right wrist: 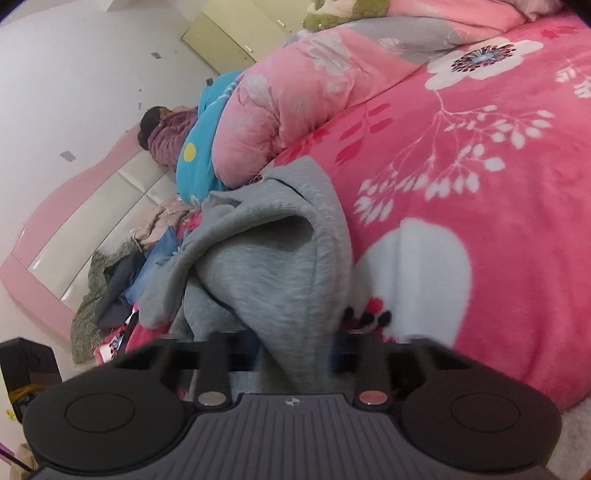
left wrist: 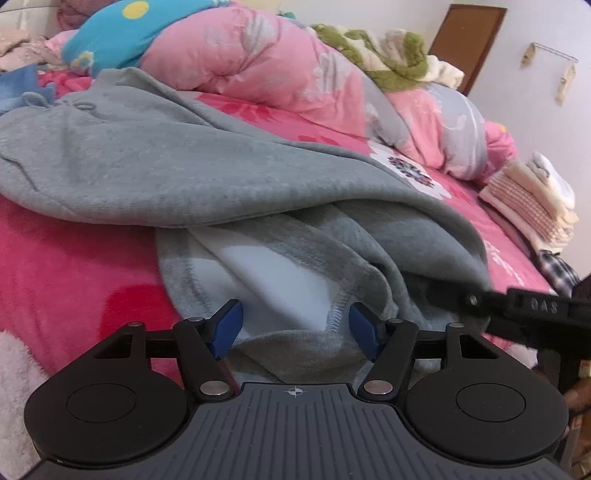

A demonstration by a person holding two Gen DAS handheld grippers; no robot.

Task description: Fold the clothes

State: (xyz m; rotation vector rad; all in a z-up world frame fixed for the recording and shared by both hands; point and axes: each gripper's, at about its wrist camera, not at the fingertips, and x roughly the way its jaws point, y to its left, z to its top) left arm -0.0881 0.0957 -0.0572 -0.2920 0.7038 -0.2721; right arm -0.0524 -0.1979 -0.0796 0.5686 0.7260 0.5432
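A plush pink blanket (right wrist: 480,177) with white flower and twig prints covers the bed. Along its far side lies a puffy quilt (left wrist: 266,62), pink and grey with pale blooms, bulging in soft rolls, with a blue cushion (left wrist: 110,33) bearing yellow dots at one end. The hoodie (left wrist: 147,155), grey knit outside and pale fleece inside with overlock stitching along the hem, lies crumpled on the blanket near the bed's front edge, one layer draped over another. A stack (left wrist: 532,199) of folded cream and pink-checked cloth sits at the far right edge of the bed.

The left gripper (left wrist: 295,328) points down at a slant over the hoodie's hem; its blue pads (left wrist: 227,328) stand apart on either side of the fabric, not pressing it, so it is released. The right gripper (right wrist: 295,354) is rolled sideways, low at the bed's edge, its jaws clenched on a bunched grey fold of the hoodie. In the left view its black finger (left wrist: 532,310) carries embossed letters reading "DAS".
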